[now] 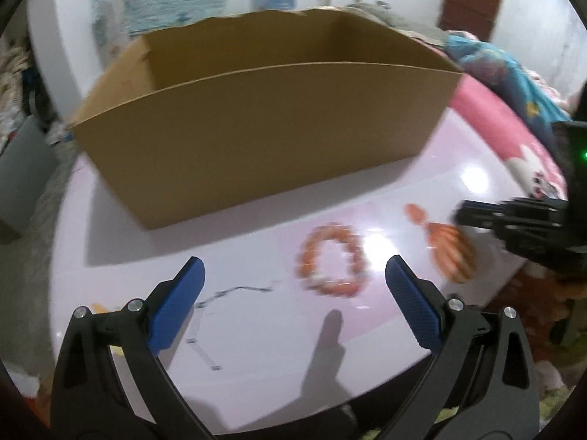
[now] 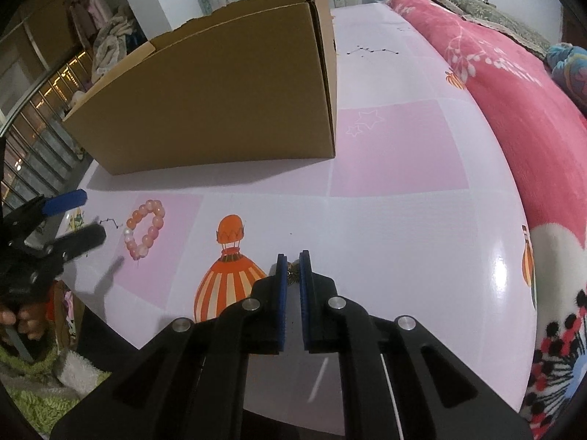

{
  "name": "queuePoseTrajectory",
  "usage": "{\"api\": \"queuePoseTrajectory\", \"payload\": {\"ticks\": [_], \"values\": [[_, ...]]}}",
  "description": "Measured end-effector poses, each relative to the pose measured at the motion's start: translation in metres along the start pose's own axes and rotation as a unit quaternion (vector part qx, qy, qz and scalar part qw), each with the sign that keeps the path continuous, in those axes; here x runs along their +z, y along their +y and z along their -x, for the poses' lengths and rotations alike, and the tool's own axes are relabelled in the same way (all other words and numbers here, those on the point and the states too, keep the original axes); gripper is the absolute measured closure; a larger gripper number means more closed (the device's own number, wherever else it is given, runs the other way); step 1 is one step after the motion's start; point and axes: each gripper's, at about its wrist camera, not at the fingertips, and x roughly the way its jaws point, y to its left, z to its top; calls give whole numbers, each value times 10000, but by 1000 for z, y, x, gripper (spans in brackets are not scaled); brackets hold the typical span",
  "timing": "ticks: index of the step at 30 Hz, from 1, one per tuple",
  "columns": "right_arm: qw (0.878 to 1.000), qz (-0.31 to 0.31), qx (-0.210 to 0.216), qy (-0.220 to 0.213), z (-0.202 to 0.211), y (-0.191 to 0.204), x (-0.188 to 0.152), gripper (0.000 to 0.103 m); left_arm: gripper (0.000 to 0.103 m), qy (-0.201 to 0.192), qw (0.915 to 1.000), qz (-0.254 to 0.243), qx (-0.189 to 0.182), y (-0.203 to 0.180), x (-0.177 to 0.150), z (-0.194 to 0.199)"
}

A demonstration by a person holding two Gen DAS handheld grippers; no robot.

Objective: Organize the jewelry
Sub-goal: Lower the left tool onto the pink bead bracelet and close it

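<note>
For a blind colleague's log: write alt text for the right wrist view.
The right gripper pinches a small bronze-coloured trinket above a pink printed tabletop. An open brown cardboard box stands behind; a pink beaded bracelet lies left, near the open left gripper.

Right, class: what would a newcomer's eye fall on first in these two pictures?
The big open cardboard box at the back of the pink table dominates. In front of it lies a pink bead bracelet, just ahead of the open left tool. The right tool pinches a small brown trinket.
</note>
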Motion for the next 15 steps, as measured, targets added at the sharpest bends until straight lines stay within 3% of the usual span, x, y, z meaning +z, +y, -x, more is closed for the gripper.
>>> {"api": "queuePoseTrajectory", "payload": {"ticks": [3, 7, 11, 15], "values": [[10000, -23, 2, -32, 0, -1, -1, 96, 10, 56, 9992, -234, -330, -19, 4, -4], [10000, -33, 14, -56, 0, -1, -1, 96, 28, 123, 9975, -401, -574, -39, 6, -10], [10000, -32, 24, -59, 0, -1, -1, 96, 44, 337, 9982, -404, -286, -43, 6, -23], [10000, -37, 33, -62, 0, -2, -1, 96, 53, 494, 9979, -421, 6, -41, -2, -34]]}}
